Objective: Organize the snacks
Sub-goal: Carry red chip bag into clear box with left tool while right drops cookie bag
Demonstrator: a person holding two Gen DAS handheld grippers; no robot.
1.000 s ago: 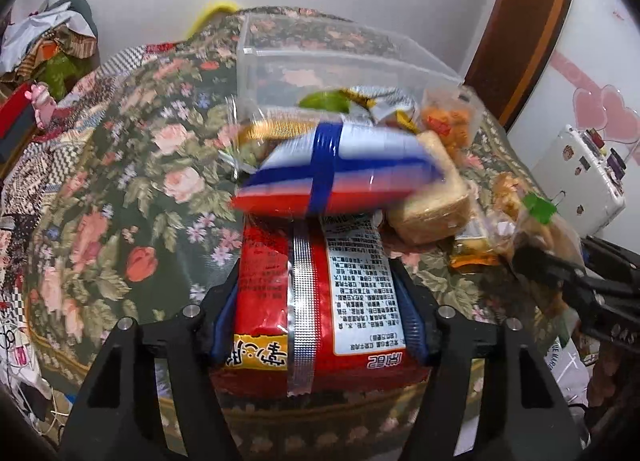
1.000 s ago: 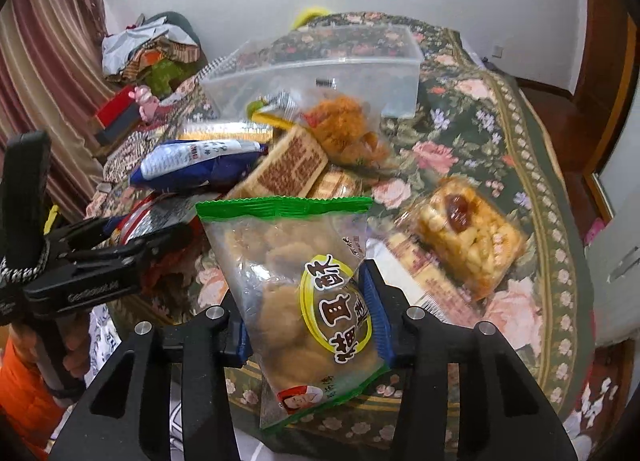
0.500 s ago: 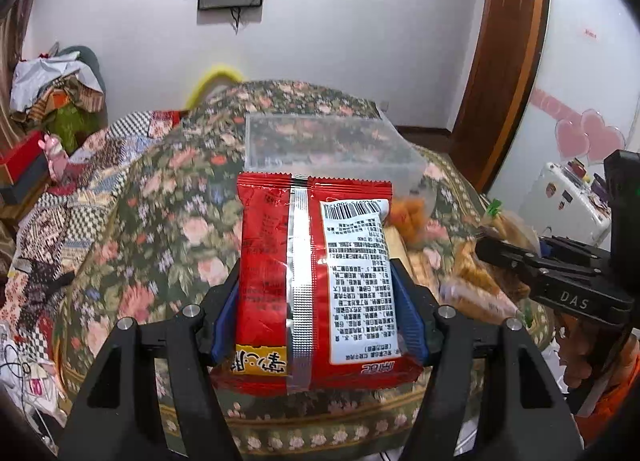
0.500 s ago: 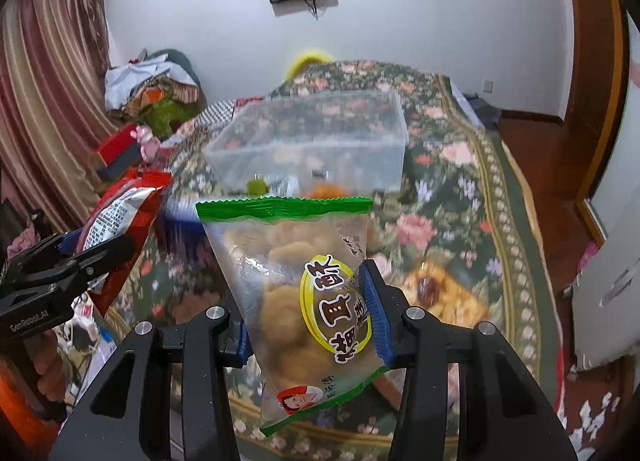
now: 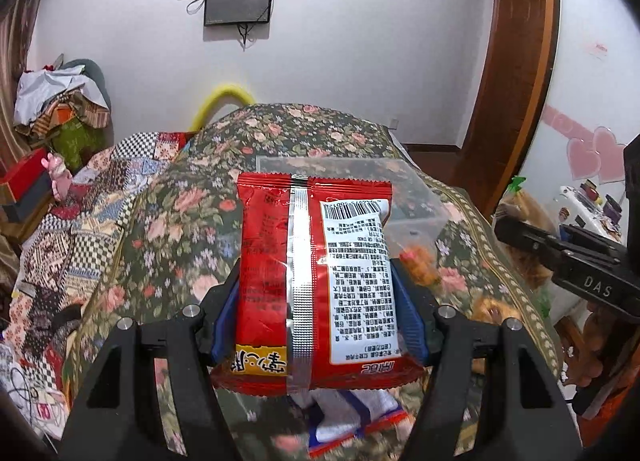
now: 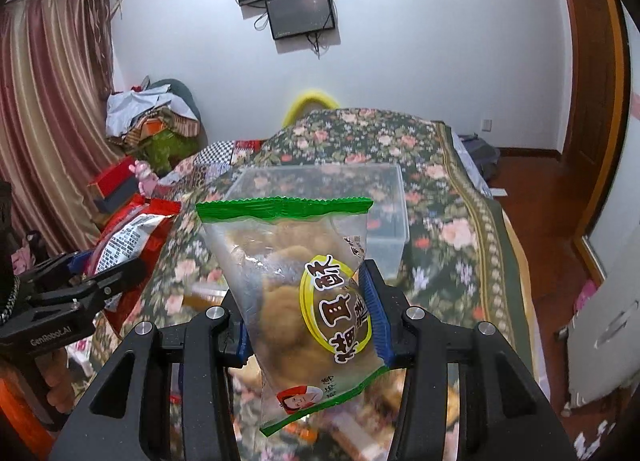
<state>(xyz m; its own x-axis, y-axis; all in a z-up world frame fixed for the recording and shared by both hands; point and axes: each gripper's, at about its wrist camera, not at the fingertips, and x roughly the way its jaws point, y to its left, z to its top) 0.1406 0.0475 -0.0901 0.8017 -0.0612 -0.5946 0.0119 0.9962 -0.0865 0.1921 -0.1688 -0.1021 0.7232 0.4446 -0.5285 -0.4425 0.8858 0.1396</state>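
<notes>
My left gripper (image 5: 316, 301) is shut on a red snack packet (image 5: 312, 273), held upright with its white label side facing me, raised above the bed. My right gripper (image 6: 308, 301) is shut on a clear green-edged bag of brown pastries (image 6: 296, 273), also raised. A clear plastic bin (image 5: 416, 197) sits on the floral bedspread beyond both packets; it also shows in the right wrist view (image 6: 384, 197). The left gripper with its red packet (image 6: 128, 237) shows at the left of the right wrist view. The right gripper (image 5: 560, 253) shows at the right of the left wrist view.
More snacks lie on the floral bedspread (image 5: 168, 229) below: a blue-and-white packet (image 5: 352, 417) and orange snack bags (image 5: 420, 265). A patchwork quilt (image 5: 80, 221) and clutter lie left. A wooden door (image 5: 508, 81) and white cabinet (image 6: 608, 325) stand right.
Both grippers have lifted and tilted up with their packets. The snack pile has dropped low in view, and the wall and screens now show.
</notes>
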